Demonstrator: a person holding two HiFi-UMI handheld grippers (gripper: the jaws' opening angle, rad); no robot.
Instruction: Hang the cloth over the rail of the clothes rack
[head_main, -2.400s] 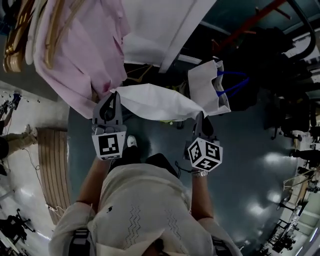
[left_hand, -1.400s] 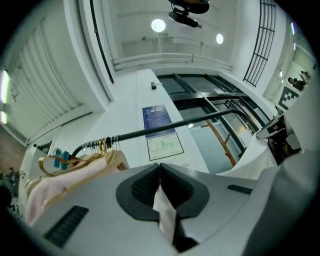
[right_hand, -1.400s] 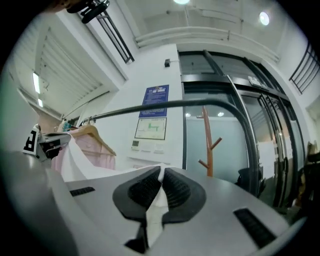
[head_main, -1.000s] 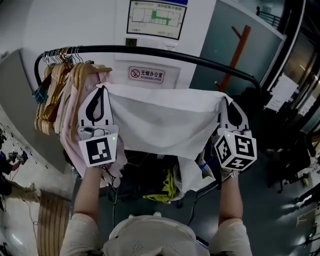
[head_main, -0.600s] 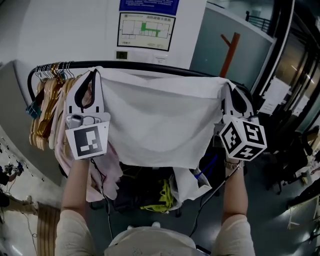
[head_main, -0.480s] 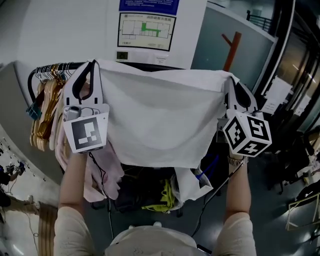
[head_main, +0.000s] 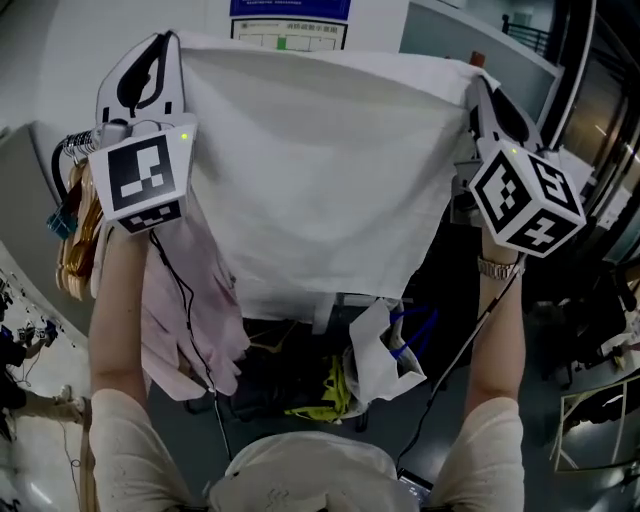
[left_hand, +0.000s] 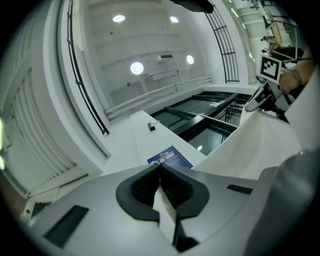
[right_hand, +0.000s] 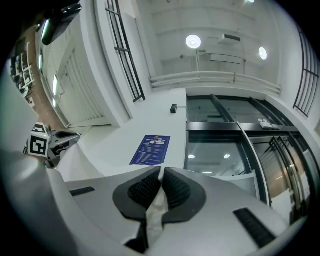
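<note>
The white cloth (head_main: 320, 170) hangs spread wide between my two raised grippers. My left gripper (head_main: 160, 42) is shut on its upper left corner, and my right gripper (head_main: 478, 82) is shut on its upper right corner. The cloth hides most of the black rail of the clothes rack; only the rail's curved left end (head_main: 57, 160) shows. In the left gripper view the left gripper (left_hand: 160, 169) pinches a fold of the cloth (left_hand: 260, 145). In the right gripper view the right gripper (right_hand: 161, 172) holds a pinch of the cloth (right_hand: 154, 212).
Wooden hangers (head_main: 75, 225) and a pink garment (head_main: 190, 310) hang at the rack's left end. Below the cloth sit a white bag with blue handles (head_main: 385, 345) and yellow-green items (head_main: 335, 395) on the rack's base. A white wall stands behind.
Both grippers have risen with the cloth held taut between them. The cloth's top edge has gone from level with the rail to above it and now covers the rail and the wall sign.
</note>
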